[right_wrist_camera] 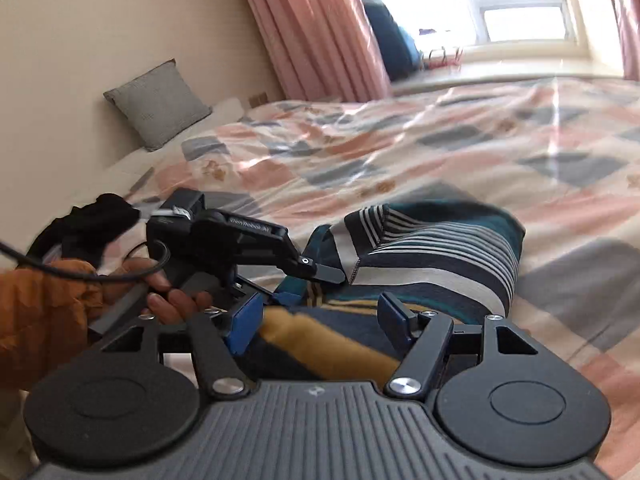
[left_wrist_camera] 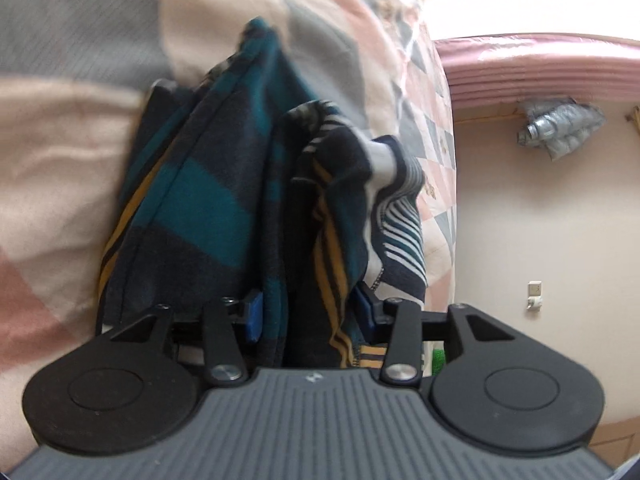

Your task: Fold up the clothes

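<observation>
Striped garment (left_wrist_camera: pixel 224 184) is bunched on the bed (left_wrist_camera: pixel 60 128), clamped within the left claw (left_wrist_camera: pixel 308 316) to anchor the fold, while the right claw (right_wrist_camera: pixel 320 320) is held apart astride it, gripping nothing.

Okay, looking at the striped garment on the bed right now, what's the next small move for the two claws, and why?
Probably draw the right claw back off the striped garment and reach for a fresh edge. Its blue pads stand apart with cloth lying loose between them, so it grips nothing. The left claw has bunched folds packed between its pads and looks to be holding them, over the patterned bedspread.
</observation>
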Available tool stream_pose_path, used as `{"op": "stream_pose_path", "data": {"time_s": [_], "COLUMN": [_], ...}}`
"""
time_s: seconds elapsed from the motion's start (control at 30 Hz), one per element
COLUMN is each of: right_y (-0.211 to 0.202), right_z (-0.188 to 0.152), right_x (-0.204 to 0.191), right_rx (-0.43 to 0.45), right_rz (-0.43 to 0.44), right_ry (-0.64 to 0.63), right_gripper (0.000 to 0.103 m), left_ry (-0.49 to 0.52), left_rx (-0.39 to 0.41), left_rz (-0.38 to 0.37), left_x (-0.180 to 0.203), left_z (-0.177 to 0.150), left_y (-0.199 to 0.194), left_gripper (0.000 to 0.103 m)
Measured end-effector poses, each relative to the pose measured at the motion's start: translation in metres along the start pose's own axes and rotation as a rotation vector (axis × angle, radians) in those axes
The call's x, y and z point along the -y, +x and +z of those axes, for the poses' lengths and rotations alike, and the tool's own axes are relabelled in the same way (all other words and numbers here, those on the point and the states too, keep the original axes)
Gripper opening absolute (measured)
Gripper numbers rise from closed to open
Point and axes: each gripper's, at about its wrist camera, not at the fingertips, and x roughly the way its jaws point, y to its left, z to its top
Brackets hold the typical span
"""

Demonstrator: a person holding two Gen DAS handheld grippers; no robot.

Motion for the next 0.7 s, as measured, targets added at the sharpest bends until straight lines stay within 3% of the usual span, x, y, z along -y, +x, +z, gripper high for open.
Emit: {"op": "stream_pose_path", "data": {"time_s": [0.03, 0.1, 0.17, 0.2, 0.27, 0.33, 0.53, 0.7], "right_y": [-0.002, 0.005, 0.024, 0.031, 0.042, 0.048, 0.045, 0.087], "right_z": [0.005, 0.012, 0.009, 0.002, -0.01, -0.012, 0.002, 0.006], "right_x": [0.003, 0.027, 0.048, 0.057, 0.074, 0.074, 0.048, 0.023], "right_rx": [0.014, -0.033, -0.094, -0.096, -0.093, -0.085, -0.065, -0.11], "right_rz": [-0.065, -0.179, -0.258, -0.261, -0.255, -0.259, -0.214, -0.248], "right_ry": [-0.045, 0.029, 0.149, 0.213, 0.34, 0.413, 0.35, 0.218], "right_gripper": [0.066, 0.064, 0.039, 0.038, 0.036, 0.036, 0.036, 0.038], "left_ry": [-0.002, 0.004, 0.016, 0.026, 0.072, 0.174, 0.408, 0.302], "left_rx": [0.002, 0.007, 0.011, 0.018, 0.05, 0.11, 0.287, 0.268], "left_rz": [-0.003, -0.002, -0.003, 0.006, 0.049, 0.103, 0.149, 0.232], "left_x": [0.0, 0.002, 0.007, 0.009, 0.017, 0.035, 0.07, 0.025], "left_z": [-0.001, 0.0, 0.002, 0.002, 0.001, -0.003, -0.018, -0.008], "left_y": [0.0, 0.001, 0.005, 0.006, 0.004, -0.007, -0.056, -0.044], "left_gripper": [0.038, 0.039, 0.04, 0.039, 0.022, 0.018, 0.016, 0.017]}}
